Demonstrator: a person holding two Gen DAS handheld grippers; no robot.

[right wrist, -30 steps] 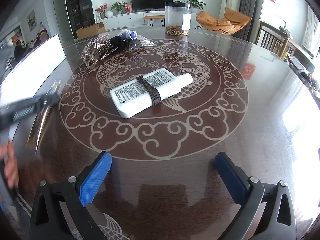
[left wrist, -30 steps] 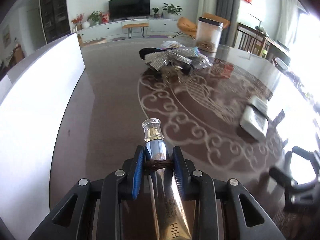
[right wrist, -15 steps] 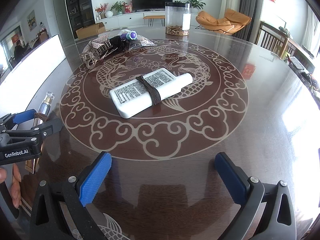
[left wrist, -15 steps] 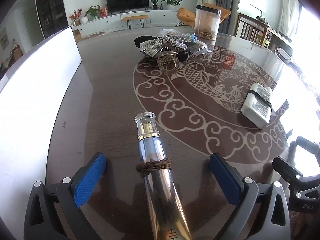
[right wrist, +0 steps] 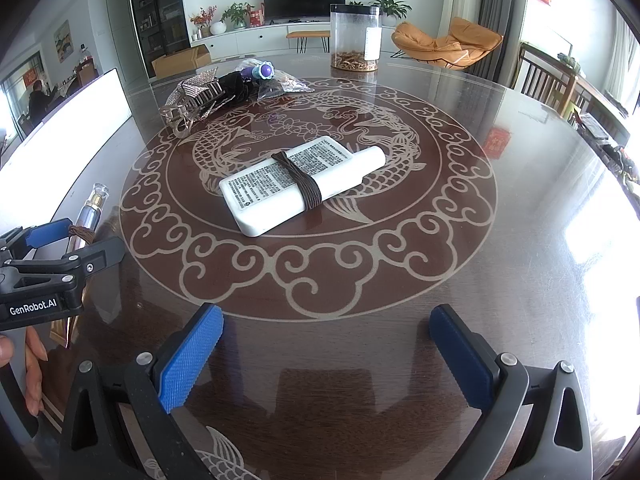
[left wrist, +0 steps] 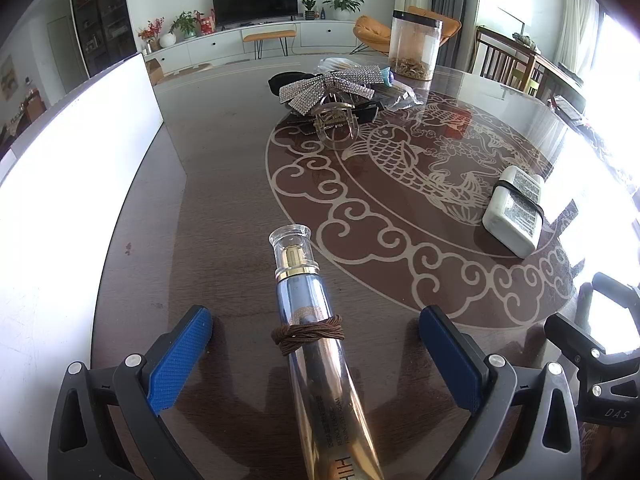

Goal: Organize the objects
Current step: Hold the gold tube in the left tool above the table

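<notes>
A silver-gold cosmetic tube [left wrist: 316, 344] with a clear cap and a brown hair tie around it lies on the dark table between my left gripper's [left wrist: 316, 340] open jaws, not gripped. It also shows in the right wrist view [right wrist: 86, 216]. A white tube [right wrist: 296, 184] bound with a brown hair tie lies at the table's middle, ahead of my open, empty right gripper [right wrist: 326, 344]; it also shows in the left wrist view [left wrist: 514, 212]. A pile of hair accessories [left wrist: 336, 92] with a rhinestone bow and a clear claw clip sits farther back.
A clear jar [right wrist: 354, 38] stands at the table's far side. A white board [left wrist: 60, 208] runs along the table's left edge. My left gripper shows at the left of the right wrist view [right wrist: 48, 256]. Chairs stand to the right.
My left gripper has opened and let go of the cosmetic tube, which now lies on the table. The right gripper has not moved.
</notes>
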